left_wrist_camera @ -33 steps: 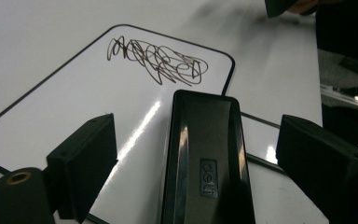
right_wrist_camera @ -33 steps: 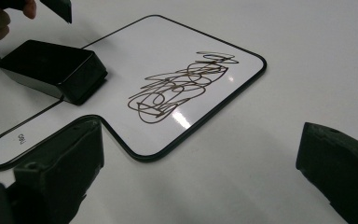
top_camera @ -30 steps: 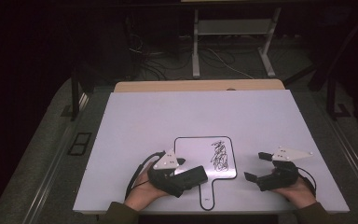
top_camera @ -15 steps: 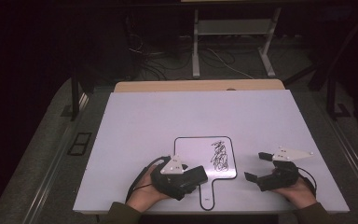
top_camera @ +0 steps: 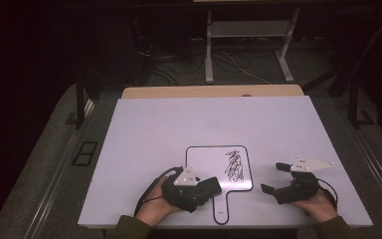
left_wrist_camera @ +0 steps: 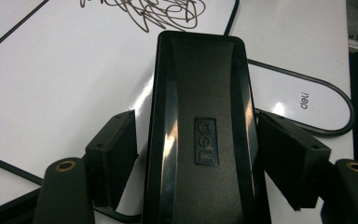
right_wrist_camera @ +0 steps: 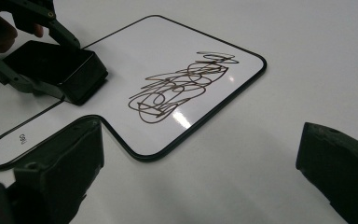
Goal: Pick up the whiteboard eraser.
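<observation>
A small white board [top_camera: 206, 162] with a black rim and a handle lies flat near the table's front edge, with a dark scribble [top_camera: 234, 167] on its right half. A black eraser [left_wrist_camera: 205, 130] rests on the board's lower left part. My left gripper [top_camera: 206, 191] has just been closing its jaws, and the pads [left_wrist_camera: 284, 163] now press on the eraser's two long sides. From the right gripper view the eraser [right_wrist_camera: 56, 65] sits between those jaws. Right of the board, my right gripper [top_camera: 272, 177] hovers low over the table, open with nothing between its jaws.
The white table [top_camera: 179, 124] stretches bare beyond the board to its far edge. A wooden strip [top_camera: 209, 91] runs along that far edge. Cables and metal frame legs [top_camera: 209, 50] lie on the dark floor behind.
The left gripper's jaws have drawn in onto the eraser and the left hand has shifted slightly. The right gripper and the board have stayed put.
</observation>
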`<state>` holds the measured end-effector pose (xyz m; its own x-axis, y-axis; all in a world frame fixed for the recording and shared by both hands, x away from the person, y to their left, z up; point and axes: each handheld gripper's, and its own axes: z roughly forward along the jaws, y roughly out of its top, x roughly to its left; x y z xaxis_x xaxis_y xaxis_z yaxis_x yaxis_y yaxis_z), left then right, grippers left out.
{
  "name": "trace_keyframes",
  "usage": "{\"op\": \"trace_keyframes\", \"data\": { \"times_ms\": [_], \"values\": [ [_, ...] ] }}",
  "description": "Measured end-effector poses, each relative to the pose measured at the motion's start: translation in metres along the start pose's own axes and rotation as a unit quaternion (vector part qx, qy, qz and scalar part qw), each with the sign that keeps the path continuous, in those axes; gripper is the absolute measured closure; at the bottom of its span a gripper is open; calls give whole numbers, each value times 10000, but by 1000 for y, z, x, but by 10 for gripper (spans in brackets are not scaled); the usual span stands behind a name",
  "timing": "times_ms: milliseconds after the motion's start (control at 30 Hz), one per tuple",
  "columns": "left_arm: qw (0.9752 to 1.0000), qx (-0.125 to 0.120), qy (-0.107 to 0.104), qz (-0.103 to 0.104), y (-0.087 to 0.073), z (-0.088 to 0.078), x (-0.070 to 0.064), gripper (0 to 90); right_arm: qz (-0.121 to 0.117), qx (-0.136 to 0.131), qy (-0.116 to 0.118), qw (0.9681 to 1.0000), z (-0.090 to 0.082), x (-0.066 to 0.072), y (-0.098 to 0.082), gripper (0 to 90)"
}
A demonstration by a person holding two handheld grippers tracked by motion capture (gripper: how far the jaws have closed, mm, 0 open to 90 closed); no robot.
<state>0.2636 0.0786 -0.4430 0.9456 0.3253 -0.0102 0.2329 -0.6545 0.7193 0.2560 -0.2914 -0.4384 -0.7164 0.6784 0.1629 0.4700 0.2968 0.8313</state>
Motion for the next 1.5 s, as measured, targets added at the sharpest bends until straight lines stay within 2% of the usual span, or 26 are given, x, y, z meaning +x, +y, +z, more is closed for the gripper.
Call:
{"op": "trace_keyframes", "data": {
  "times_ms": [500, 867, 1033, 1100, 1433, 1500],
  "values": [
    [9999, 99, -26, 29, 0, 1, 0, 374, 4, -5, 10, 10000, 0, 0, 0, 0],
    [9998, 175, -70, 35, 1, 1, 2, 382, -4, -7, 11, 10000, 0, 0, 0, 0],
    [9998, 168, -74, -41, 2, 1, 2, 385, -7, -1, 9, 10000, 0, 0, 0, 0],
    [9997, 220, -77, -3, 3, 1, 2, 386, -6, -8, 7, 10000, 0, -1, 0, 0],
    [9989, 159, -200, -386, 3, 0, 6, 388, 54, -30, 29, 10000, 1, -2, 1, 0],
    [9989, 163, -212, -390, 3, -1, 7, 388, 61, -33, 30, 10000, 1, -3, 1, 0]
  ]
}}
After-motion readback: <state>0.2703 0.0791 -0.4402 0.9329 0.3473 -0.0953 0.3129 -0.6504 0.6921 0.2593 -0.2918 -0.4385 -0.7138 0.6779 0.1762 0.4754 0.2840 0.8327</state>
